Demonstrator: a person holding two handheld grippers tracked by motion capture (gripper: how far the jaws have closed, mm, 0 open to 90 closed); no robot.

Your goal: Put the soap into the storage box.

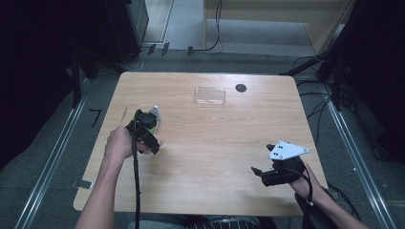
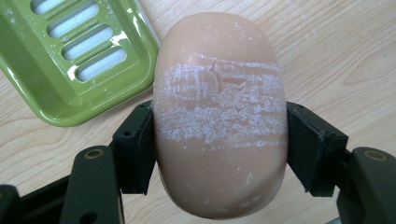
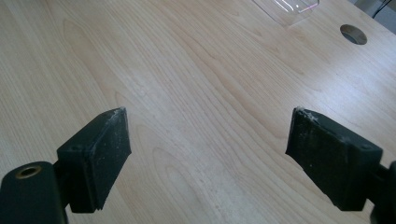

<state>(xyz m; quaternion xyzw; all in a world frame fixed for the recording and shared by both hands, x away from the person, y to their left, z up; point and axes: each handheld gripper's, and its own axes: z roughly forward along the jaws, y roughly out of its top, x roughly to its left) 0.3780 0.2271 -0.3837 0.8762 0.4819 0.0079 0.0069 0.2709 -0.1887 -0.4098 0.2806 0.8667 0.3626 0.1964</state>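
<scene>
Left gripper points down, clamping soap

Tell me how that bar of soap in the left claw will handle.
The soap looks rigid, since the left claw grips its sides without denting it. Its smooth, rounded form may slip. The white scrape marks suggest a surface that scuffs easily.

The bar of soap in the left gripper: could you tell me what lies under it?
Under the soap, clamped by the left gripper, bare wooden table shows around its edges. A green soap dish lies beside it, at the upper left. The tabletop directly beneath stays hidden by the soap.
</scene>
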